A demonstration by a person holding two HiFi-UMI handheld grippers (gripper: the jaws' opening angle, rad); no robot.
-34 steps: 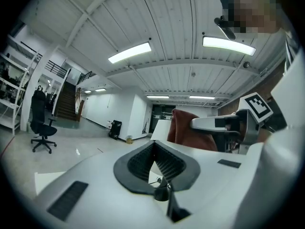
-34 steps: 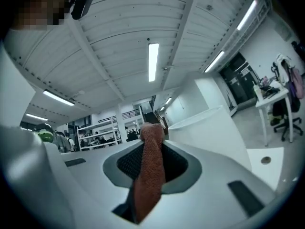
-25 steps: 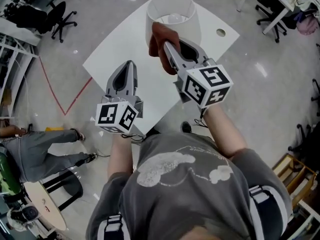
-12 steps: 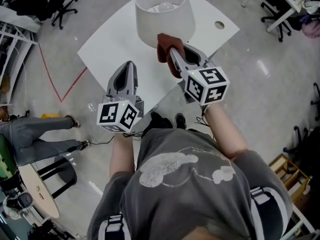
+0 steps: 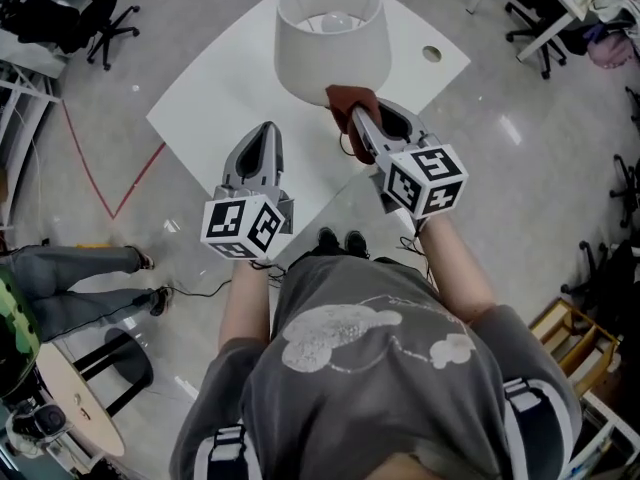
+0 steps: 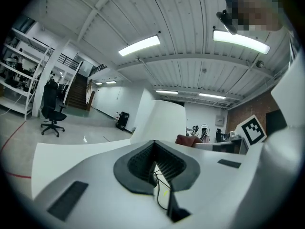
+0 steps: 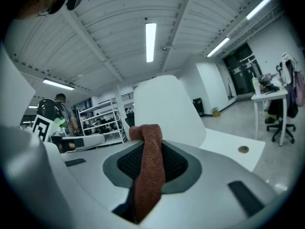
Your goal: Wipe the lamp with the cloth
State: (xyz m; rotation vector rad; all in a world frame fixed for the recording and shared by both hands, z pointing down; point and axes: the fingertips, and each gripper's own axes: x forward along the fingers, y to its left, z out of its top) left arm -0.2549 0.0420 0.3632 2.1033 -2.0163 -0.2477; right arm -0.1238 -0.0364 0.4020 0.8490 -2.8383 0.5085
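Note:
A white lamp (image 5: 332, 33) with a wide drum shade stands on the white table (image 5: 215, 98). My right gripper (image 5: 356, 115) is shut on a brown cloth (image 5: 350, 100), which presses against the near lower edge of the shade. In the right gripper view the cloth (image 7: 149, 168) hangs down between the jaws, with the lamp (image 7: 167, 109) just behind it. My left gripper (image 5: 263, 133) hovers over the table's near edge, left of the lamp, shut with nothing in it. The left gripper view shows the lamp (image 6: 159, 120) ahead and the cloth (image 6: 188, 140) to its right.
The table has a small round hole (image 5: 431, 54) near its far right corner. Office chairs (image 5: 95, 18) stand at the far left, and a desk with chairs (image 5: 545, 13) at the far right. A person's legs (image 5: 70, 278) and a round stool (image 5: 85, 393) are at the left, a wooden crate (image 5: 568, 336) at the right.
My right gripper has drawn the cloth down the near side of the shade, from near the rim to its lower edge. The left gripper has barely moved.

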